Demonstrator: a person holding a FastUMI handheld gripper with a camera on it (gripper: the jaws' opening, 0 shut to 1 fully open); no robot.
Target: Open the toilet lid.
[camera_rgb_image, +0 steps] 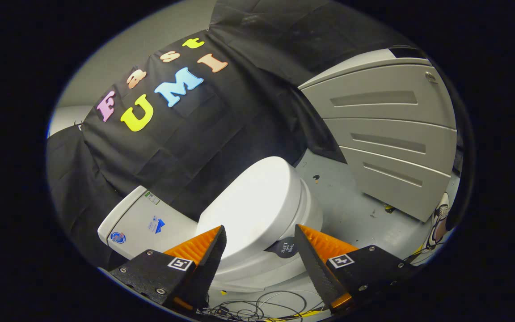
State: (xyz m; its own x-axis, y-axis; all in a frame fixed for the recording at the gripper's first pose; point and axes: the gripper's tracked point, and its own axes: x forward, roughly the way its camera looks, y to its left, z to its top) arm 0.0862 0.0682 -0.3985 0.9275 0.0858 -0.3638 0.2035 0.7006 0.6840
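Note:
A white toilet stands against the black cloth wall, its lid lying flat and closed over the bowl. The tank with small stickers sits behind the lid, to the left of it as seen here. My gripper hovers above the side of the lid, open, its two fingers spread wide with the lid's edge seen between them. Neither fingertip touches the lid. A small dark round sticker sits on the seat's side, just beside one fingertip.
A grey cabinet with several recessed drawer fronts stands beyond the toilet on the grey floor. Loose thin cables lie on the floor under the fingers. A shoe shows by the cabinet's corner.

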